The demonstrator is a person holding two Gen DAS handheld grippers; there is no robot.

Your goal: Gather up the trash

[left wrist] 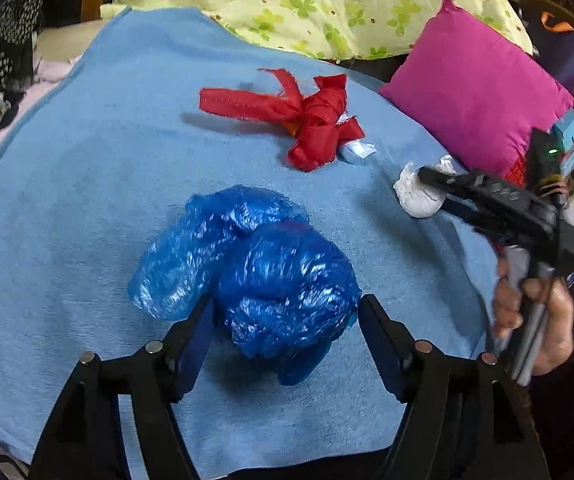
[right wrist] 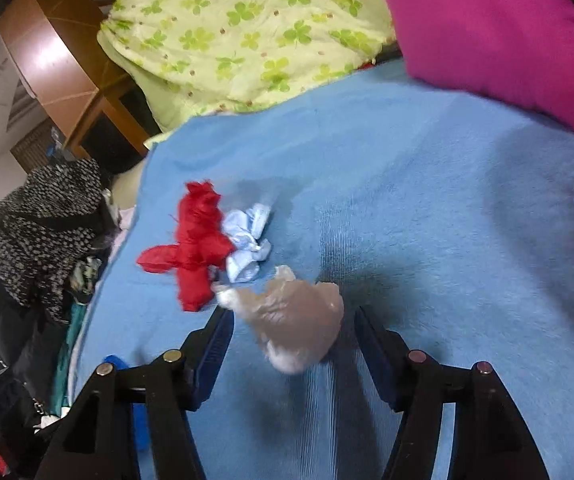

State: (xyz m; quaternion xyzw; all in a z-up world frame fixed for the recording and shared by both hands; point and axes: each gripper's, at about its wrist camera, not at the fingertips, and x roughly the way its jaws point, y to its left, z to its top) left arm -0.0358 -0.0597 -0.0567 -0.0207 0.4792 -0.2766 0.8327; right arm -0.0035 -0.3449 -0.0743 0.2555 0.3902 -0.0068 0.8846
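Observation:
A crumpled blue plastic bag (left wrist: 255, 264) lies on the light blue blanket (left wrist: 67, 200). My left gripper (left wrist: 287, 312) is open, its fingers on either side of the bag's near lump. A knotted red cloth scrap (left wrist: 307, 116) lies farther back, a pale blue wrapper (left wrist: 357, 154) beside it. My right gripper (right wrist: 293, 320) is open around a whitish crumpled plastic wad (right wrist: 299, 320). The wad also shows in the left wrist view (left wrist: 419, 196) at the right gripper's tip. The red scrap (right wrist: 195, 244) and pale wrapper (right wrist: 247, 244) lie just left of it.
A magenta pillow (left wrist: 475, 92) sits at the blanket's right edge, and a green clover-print quilt (left wrist: 327, 4) lies behind. Dark clothing (right wrist: 43, 240) is piled off the blanket's left side. Wooden furniture (right wrist: 59, 60) stands at the far left.

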